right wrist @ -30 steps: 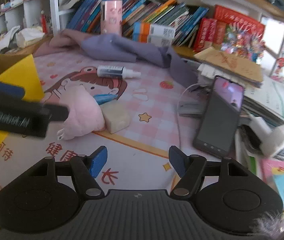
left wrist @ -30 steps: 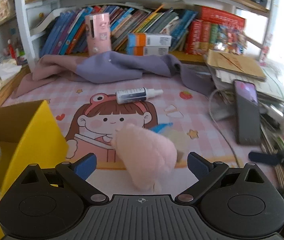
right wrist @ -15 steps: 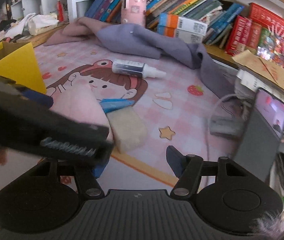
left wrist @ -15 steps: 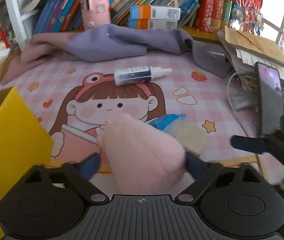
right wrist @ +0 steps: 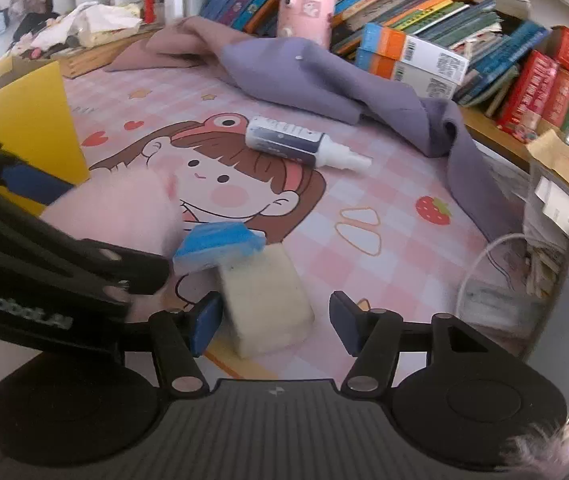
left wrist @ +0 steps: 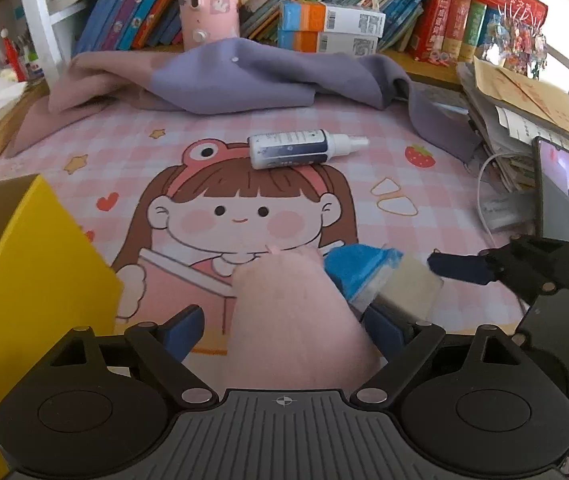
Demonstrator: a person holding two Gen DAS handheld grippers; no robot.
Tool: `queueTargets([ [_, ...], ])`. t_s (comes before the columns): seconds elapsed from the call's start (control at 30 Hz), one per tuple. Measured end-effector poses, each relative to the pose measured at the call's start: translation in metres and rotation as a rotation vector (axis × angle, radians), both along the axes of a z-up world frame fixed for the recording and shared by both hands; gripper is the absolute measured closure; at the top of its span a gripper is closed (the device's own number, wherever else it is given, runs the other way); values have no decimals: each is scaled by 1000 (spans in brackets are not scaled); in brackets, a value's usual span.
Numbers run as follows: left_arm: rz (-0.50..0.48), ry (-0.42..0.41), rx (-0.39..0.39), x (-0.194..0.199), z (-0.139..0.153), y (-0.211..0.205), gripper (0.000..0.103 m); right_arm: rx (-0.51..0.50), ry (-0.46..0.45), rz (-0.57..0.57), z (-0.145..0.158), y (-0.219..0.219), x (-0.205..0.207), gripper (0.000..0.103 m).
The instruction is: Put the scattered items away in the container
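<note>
A pink plush toy [left wrist: 292,320] lies on the pink cartoon mat between the fingers of my left gripper [left wrist: 284,328]. Its jaws are opening: the left pad stands clear of the plush and the right pad is at its side. Beside the plush lie a blue packet [right wrist: 216,246] and a cream block [right wrist: 264,296]. My right gripper [right wrist: 272,316] straddles the block with its jaws closing. Its left pad is at the block and its right pad is still apart. A white and navy spray bottle [left wrist: 292,148] lies farther back. The yellow cardboard box [left wrist: 36,280] stands at the left.
A purple cloth [left wrist: 244,76] is bunched along the back of the mat under a bookshelf. A phone [left wrist: 556,192], a white cable [left wrist: 484,200] and a pile of papers [left wrist: 524,112] crowd the right edge. A pink cylinder [left wrist: 208,0] stands on the shelf.
Both grippers have come forward and down. The left now has the plush between its fingers. The right has swung from the bare mat onto the cream block and narrowed.
</note>
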State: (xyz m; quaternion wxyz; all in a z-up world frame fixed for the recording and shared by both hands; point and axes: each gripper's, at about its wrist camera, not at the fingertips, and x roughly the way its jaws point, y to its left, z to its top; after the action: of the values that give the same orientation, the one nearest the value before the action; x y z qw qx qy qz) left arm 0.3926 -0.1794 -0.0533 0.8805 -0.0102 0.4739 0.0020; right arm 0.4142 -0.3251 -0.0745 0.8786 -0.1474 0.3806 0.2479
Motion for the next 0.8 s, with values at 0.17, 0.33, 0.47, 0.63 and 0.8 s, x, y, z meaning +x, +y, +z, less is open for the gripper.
queueTargets([
  [0.17,25,36,-26,0,-8,5,17,0,6,52,-4,3,2,56],
  [0.33,21,49,-81,-5,-8,11,45,5,0,60,-3,4,-2,66],
  [0.47,-5,25,-91,-14,5,10,46,27,7,14,4,-4,-8,69],
  [0.63,-7,18,-92,-28,16,10,46,53,23,-33,17,-17,-21,69],
  [0.8,-15,-1,-102,-47,28,9,46,85,21,-64,30,-27,-38,69],
])
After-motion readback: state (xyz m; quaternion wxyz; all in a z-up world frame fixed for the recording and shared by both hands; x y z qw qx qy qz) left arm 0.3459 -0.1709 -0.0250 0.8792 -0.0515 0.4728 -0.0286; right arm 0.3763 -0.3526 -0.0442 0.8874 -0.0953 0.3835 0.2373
